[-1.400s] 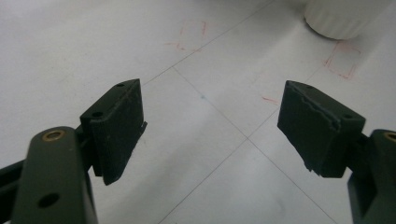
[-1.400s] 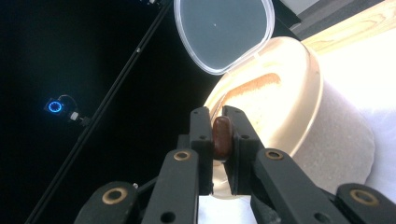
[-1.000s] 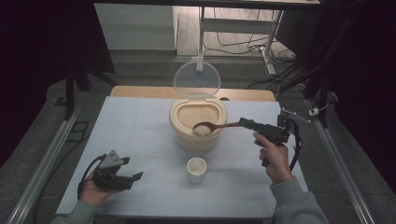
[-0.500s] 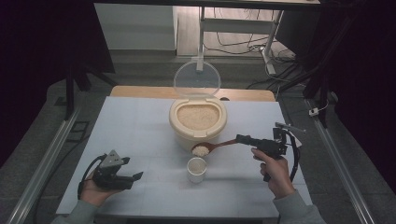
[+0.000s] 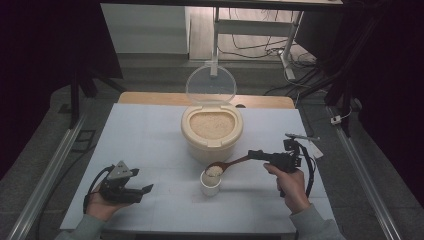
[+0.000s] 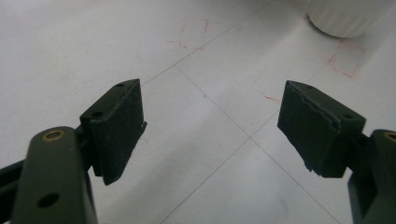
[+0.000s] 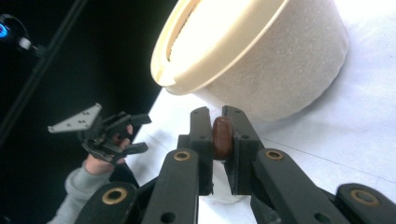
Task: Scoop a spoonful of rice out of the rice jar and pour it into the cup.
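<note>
- The spoon (image 5: 231,164) sat just below the middle of the high view, its bowl heaped with white grains and held right over the little cup (image 5: 210,184). In the right gripper view the brown handle end (image 7: 222,136) showed in the middle of the frame.
- The right gripper (image 5: 256,155) had its jaws pressed tight on that handle, pinching it near the very end. That looked like the weak spot to me: a long lever with a loaded bowl, so the spoon could twist in the pads and dump early.
- The cup mouth looked barely wider than the spoon bowl. Tip too fast or a bit off centre and I'd guess grains go over the rim onto the white table (image 5: 150,135).
- The cup was light and stood free, nothing holding it. A nudge from the spoon's underside could knock it over.
- The big cream tub (image 5: 212,131) with its clear lid (image 5: 210,86) flipped up stood just behind the cup, above centre in the frame. A backswing of the handle could clip its wall.
- The left gripper (image 5: 134,189) rested at the lower left, well apart from it all, jaws spread wide with nothing between them, just bare table under them in its own view (image 6: 210,140). No help steadying the cup from there.
</note>
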`<state>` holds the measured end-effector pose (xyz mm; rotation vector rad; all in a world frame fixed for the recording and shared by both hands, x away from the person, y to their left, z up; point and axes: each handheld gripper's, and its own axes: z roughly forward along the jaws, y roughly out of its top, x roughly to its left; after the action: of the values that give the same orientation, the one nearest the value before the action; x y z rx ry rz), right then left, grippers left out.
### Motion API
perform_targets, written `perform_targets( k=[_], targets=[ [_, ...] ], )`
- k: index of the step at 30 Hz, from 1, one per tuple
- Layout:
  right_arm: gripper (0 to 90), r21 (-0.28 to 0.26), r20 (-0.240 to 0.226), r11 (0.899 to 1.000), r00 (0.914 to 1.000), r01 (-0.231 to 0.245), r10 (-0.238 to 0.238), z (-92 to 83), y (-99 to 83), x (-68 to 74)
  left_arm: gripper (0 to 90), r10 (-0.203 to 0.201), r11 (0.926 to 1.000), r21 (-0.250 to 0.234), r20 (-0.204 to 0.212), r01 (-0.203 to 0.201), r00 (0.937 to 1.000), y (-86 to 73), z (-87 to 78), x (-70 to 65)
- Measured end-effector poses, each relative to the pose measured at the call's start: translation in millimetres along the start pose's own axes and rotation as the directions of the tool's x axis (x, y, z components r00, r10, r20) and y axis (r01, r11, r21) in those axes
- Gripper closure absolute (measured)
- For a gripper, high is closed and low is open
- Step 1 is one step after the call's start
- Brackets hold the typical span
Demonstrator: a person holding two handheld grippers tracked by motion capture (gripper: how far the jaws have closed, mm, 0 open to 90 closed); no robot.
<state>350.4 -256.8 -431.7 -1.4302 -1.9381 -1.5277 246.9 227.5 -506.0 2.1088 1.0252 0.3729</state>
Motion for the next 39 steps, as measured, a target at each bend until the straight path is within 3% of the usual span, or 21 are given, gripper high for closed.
perform_targets(
  k=[11, 16, 21, 32, 39],
  targets=[
    [82.8, 0.023, 0.054, 0.996, 0.9947, 0.087, -0.088, 2.4, 3.1, 13.3, 22.2, 0.0, 1.0, 0.0, 0.0, 0.0, 1.0, 0.0, -0.1, -0.1],
    [82.7, 0.025, 0.066, 0.986, 0.9841, 0.164, -0.165, 2.9, 3.1, 22.1, 22.2, 0.0, 1.0, -0.001, -0.001, 0.0, 1.0, 0.0, -0.3, -0.1],
    [82.7, 0.025, 0.073, 0.969, 0.9662, 0.246, -0.247, 1.6, 2.8, 30.1, 22.3, 0.0, 1.0, 0.0, 0.0, 0.0, 1.0, -0.1, -0.1, -0.1],
    [82.8, 0.017, 0.066, 0.961, 0.9592, 0.274, -0.275, 0.1, 1.1, 30.5, 22.2, -0.004, 1.0, 0.002, -0.001, 0.004, 1.0, -0.5, 0.1, 0.7],
    [82.7, 0.007, 0.05, 0.966, 0.9645, 0.259, -0.259, -2.0, 1.0, 25.9, 22.2, -0.002, 1.0, 0.005, -0.002, 0.002, 1.0, -0.5, 0.4, 1.1]
  ],
)
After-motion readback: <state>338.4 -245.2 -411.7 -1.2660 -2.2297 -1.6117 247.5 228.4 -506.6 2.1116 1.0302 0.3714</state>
